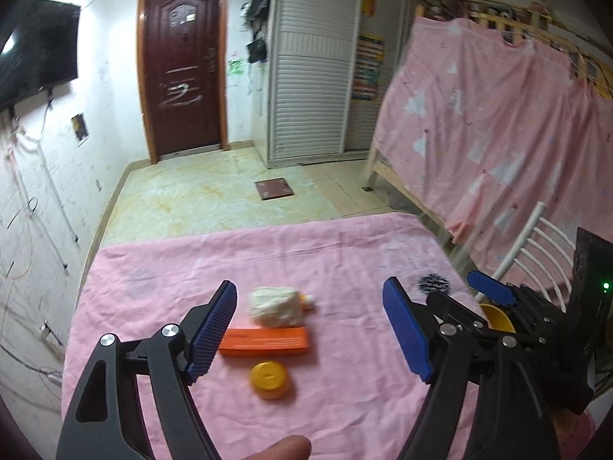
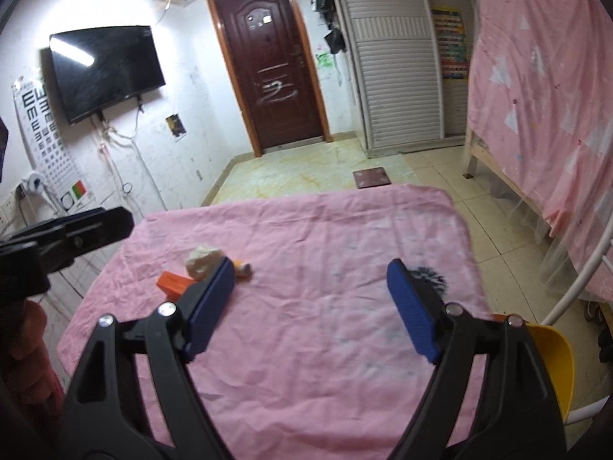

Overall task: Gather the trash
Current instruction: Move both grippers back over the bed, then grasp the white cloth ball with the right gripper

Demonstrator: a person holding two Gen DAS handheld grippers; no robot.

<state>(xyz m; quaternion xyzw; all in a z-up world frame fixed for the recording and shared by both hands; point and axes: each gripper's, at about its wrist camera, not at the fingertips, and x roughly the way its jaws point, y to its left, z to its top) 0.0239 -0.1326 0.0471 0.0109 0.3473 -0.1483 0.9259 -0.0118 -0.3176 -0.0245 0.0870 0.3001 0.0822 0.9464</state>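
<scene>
Pink wrinkled tablecloth (image 1: pixel 345 253), scattered with trash.
Left gripper (image 1: pixel 310 329) and right gripper (image 2: pixel 310 306) both spread apart, empty, above crumpled white paper wad (image 1: pixel 274 306), flat orange box (image 1: pixel 268 341), round yellow cap (image 1: pixel 270 379).

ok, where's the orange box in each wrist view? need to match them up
Left wrist: orange box lies low centre on the pink cloth, just below the crumpled white paper, above the yellow cap.
Right wrist: orange box sits left of centre, partly hidden behind the left jaw, beside the crumpled white paper.
Shared landmark: the brown door on the far wall.
</scene>
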